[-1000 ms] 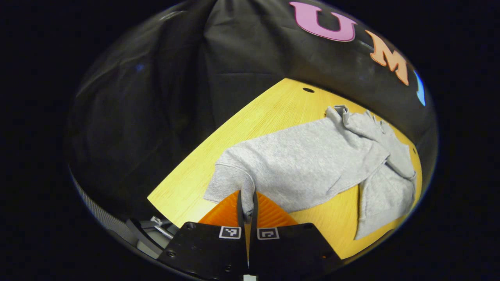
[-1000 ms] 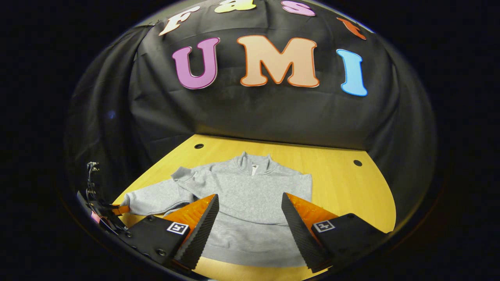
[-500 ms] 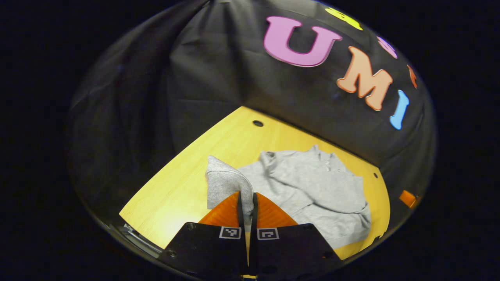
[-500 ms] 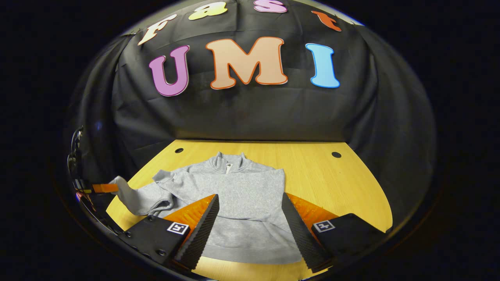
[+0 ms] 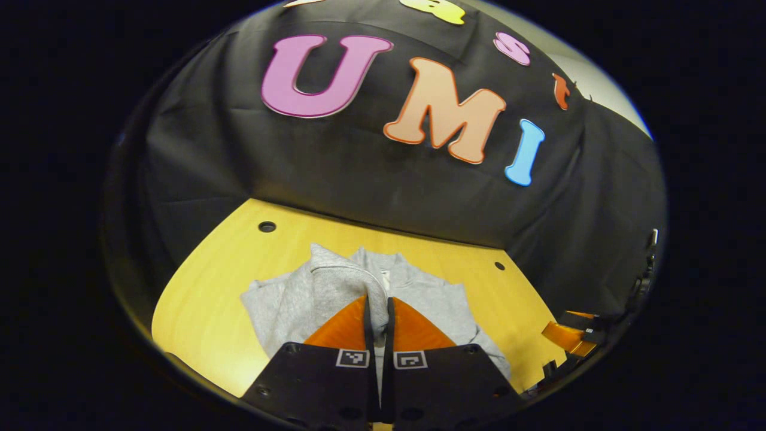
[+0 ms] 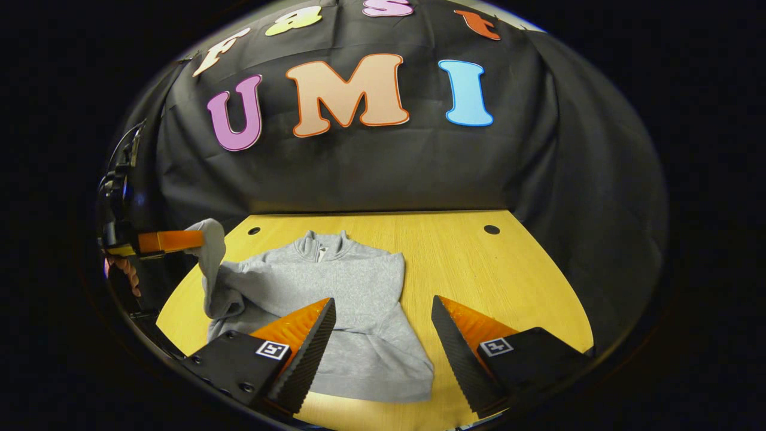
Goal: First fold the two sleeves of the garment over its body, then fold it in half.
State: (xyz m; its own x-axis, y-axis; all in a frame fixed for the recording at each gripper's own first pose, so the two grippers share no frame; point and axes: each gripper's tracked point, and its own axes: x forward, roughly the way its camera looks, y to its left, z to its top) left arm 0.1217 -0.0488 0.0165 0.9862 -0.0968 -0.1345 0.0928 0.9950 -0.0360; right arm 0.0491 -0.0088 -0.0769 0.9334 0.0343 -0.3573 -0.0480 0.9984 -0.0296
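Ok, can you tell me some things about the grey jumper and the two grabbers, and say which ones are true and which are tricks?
1. The left gripper is shut on the jumper's sleeve. True.
2. The right gripper is holding the jumper's bottom edge. False: it is open and hangs above the jumper, gripping nothing.
3. The sleeve is lifted off the table. True: in the right gripper view it hangs from the left gripper above the wood.
4. The jumper is already folded in half. False: its body lies spread out, collar at the far end.
5. The jumper is blue. False: it is grey.
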